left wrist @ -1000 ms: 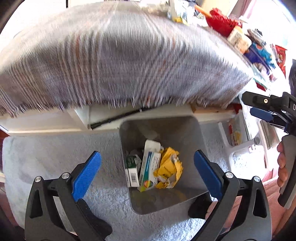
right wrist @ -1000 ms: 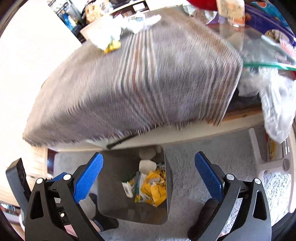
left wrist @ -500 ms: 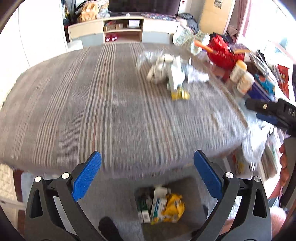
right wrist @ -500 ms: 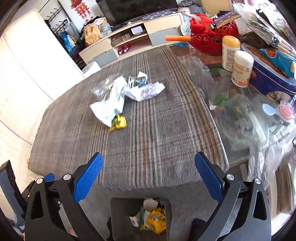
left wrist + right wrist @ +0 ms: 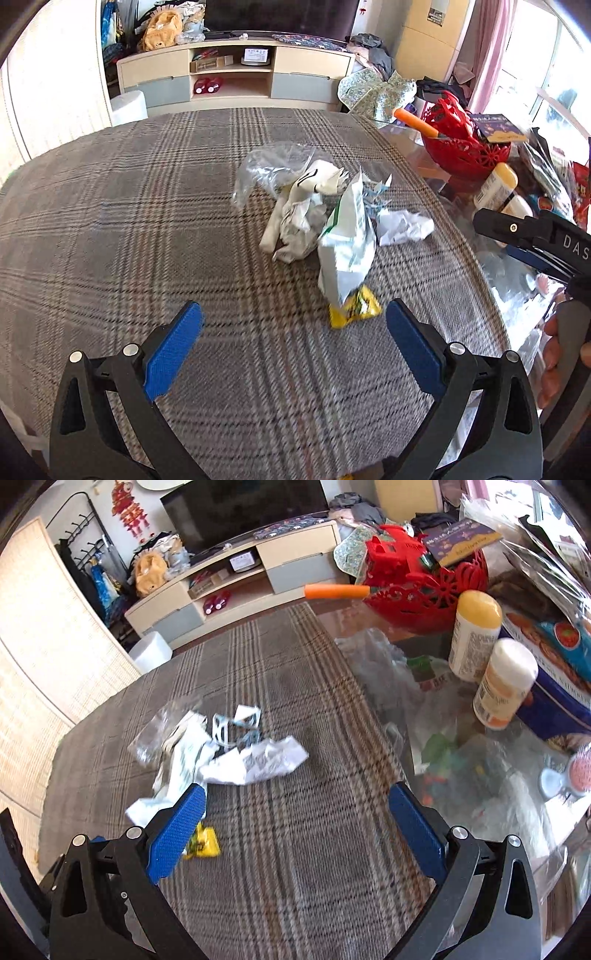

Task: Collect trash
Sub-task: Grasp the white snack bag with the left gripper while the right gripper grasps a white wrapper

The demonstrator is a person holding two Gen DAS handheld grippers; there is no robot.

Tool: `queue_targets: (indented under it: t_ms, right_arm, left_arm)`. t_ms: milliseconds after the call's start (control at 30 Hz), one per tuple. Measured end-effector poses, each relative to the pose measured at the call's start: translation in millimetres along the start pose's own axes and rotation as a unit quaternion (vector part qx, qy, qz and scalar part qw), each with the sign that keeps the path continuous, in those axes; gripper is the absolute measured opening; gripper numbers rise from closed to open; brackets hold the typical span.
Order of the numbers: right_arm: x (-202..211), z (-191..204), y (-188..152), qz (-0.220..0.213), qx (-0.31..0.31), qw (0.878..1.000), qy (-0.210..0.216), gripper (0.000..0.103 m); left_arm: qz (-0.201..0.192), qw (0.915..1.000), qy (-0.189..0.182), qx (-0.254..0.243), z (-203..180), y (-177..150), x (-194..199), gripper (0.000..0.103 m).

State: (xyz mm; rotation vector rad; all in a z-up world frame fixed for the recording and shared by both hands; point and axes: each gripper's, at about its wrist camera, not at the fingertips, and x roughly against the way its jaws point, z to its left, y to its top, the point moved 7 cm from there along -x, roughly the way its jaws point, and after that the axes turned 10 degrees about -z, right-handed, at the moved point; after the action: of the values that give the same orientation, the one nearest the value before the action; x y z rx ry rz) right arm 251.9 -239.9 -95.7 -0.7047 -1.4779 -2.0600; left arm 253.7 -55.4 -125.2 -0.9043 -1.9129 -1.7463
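A pile of trash lies on the plaid tablecloth: a clear plastic bag, crumpled white wrappers, a white and green packet, a crumpled receipt and a small yellow wrapper. In the right wrist view I see the receipt, the white wrappers and the yellow wrapper. My left gripper is open and empty above the cloth, just short of the pile. My right gripper is open and empty, to the right of the pile. The right gripper also shows in the left wrist view.
The table's right side is glass and crowded: a red basket, two bottles, a blue tin and clear plastic bags. A TV cabinet stands beyond the table.
Both grippers rose from over the floor bin to above the tabletop and moved toward the trash pile. The bin has dropped out of view. Both stay open.
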Motion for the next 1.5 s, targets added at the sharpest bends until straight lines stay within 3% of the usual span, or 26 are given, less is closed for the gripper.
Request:
queue_targets:
  t_ms: [67,233,400,467,600,833,1067,1100,1133,1167,1200,1300,1500]
  right_arm:
    - [-7.4,2.5,4.8,-0.003,0.002,1.0,0.004,0.1]
    - [-28.1,12.2,7.1,0.005,-0.003,0.999,0.032,0.096]
    - [-40.6,18.7,3.0,0.017,-0.008,0.999,0.048,0.091]
    - [-42.2,22.1,2.3,0.019,-0.012,0.998,0.058,0.091]
    - [-47.1,29.1,2.1,0.017,-0.014,0.997,0.068,0.085]
    - [-55.5,48.2,-2.9,0.031,0.0,0.995,0.09,0.062]
    - [-65.4,72.5,-12.6,0.032,0.048,0.995,0.088,0.062]
    - [-67.9,73.7,-14.3,0.035,0.05,0.994,0.086,0.053]
    - [-72.4,74.0,-17.1,0.042,0.053,0.994,0.08,0.028]
    - [-77.4,73.5,-20.1,0.05,0.056,0.994,0.075,0.015]
    - [-79.5,72.9,-21.7,0.052,0.055,0.994,0.072,0.01]
    - [-74.4,71.9,-21.5,0.043,0.059,0.995,0.065,0.007]
    - [-26.7,74.8,-14.2,0.028,0.073,0.994,0.074,0.006]
  left_arm:
    - [-0.001,1.0,-0.005,-0.005,-3.2,5.6,-10.3,0.088]
    - [0.009,0.9995,-0.017,-0.026,-15.2,12.6,-30.7,0.06]
    - [0.013,0.9984,-0.04,-0.037,-26.4,14.3,-39.9,0.043]
    - [0.018,0.998,-0.043,-0.042,-28.3,13.6,-42.9,0.027]
    - [0.011,0.9977,-0.038,-0.055,-27.7,15.8,-37.2,0.01]
    - [-0.002,0.9985,-0.008,-0.054,-3.8,21.0,-21.4,0.008]
    - [0.006,0.9985,-0.012,-0.054,5.5,14.5,-19.9,0.008]
    - [0.006,0.9984,-0.014,-0.054,6.2,14.0,-18.3,0.008]
    - [0.006,0.9984,-0.017,-0.054,6.0,13.9,-17.1,0.008]
    - [0.006,0.9983,-0.021,-0.054,4.6,13.9,-15.6,0.008]
    - [0.005,0.9982,-0.024,-0.055,3.4,14.0,-13.9,0.008]
    - [0.001,0.998,-0.028,-0.057,1.5,15.0,-5.0,0.008]
    - [-0.014,0.9981,-0.025,-0.055,-1.7,20.2,27.5,0.008]
